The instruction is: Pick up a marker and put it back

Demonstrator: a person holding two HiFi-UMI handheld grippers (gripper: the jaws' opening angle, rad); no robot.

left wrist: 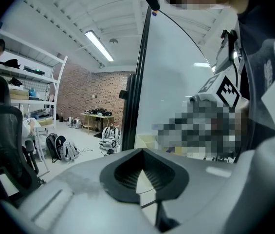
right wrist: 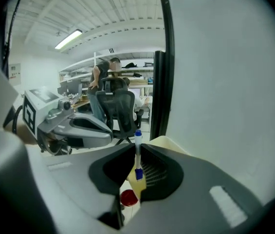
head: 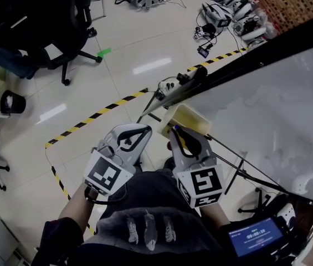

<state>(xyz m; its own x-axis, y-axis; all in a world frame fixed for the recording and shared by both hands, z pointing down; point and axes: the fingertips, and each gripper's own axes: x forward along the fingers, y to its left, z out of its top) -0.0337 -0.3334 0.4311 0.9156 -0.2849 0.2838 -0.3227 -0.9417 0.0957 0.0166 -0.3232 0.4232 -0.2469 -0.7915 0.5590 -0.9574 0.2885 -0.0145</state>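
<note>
Jaws, right gripper (right wrist: 137, 146): clamped narrow on marker (right wrist: 137, 155), upright, blue cap at 12 o'clock | yellow tray (head: 194, 118) just beyond at 12 o'clock | left gripper (left wrist: 142, 151) at 9 o'clock: jaws together, empty | whiteboard (head: 267, 110) at 3 o'clock.

Two grippers (head: 138, 131) (head: 176, 132), one marker (right wrist: 137, 154), one whiteboard (head: 267, 110).
</note>
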